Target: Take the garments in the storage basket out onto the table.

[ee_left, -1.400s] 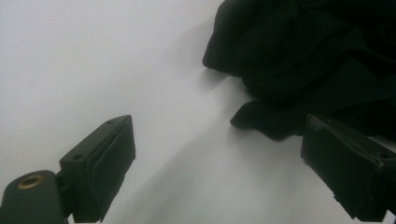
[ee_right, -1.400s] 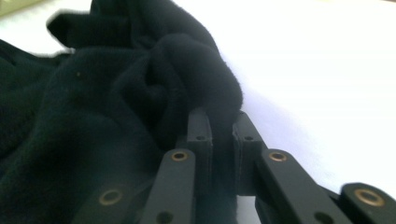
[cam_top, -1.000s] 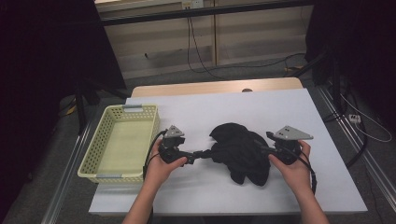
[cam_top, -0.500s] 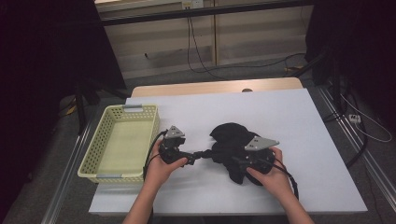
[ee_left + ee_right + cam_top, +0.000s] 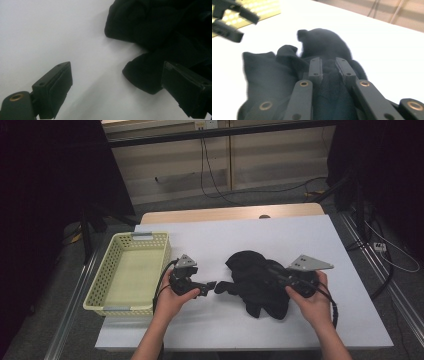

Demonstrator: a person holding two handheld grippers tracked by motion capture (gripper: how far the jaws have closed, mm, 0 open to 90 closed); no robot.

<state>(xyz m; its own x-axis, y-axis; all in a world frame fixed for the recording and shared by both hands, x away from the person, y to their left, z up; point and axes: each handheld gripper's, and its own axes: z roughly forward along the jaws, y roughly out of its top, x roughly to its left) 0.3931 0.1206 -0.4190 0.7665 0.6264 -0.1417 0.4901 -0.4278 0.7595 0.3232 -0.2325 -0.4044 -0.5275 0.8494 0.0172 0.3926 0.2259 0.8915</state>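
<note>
A crumpled black cloth [image 5: 256,281] lies in the middle of the white table [image 5: 300,235]. My right gripper [image 5: 275,273] reaches into it from the right. In the right gripper view its jaws stand close together with a fold of the black cloth [image 5: 322,45] pinched between them, the gripper [image 5: 329,68] shut on it. My left gripper [image 5: 211,286] sits just left of the cloth's left corner. In the left gripper view the gripper [image 5: 117,92] is wide open, and a lobe of the cloth [image 5: 145,75] lies beside its right jaw, not between the jaws.
A pale yellow perforated basket [image 5: 95,290] with nothing in it stands at the table's left edge, also seen as a basket [image 5: 262,7] in the right gripper view. Cables run over the floor beyond the table. Bare table surface lies behind and right of the cloth.
My right gripper swept left over the cloth half a second ago and has drawn back to the right, its jaws now in the cloth. The left gripper has stayed put.
</note>
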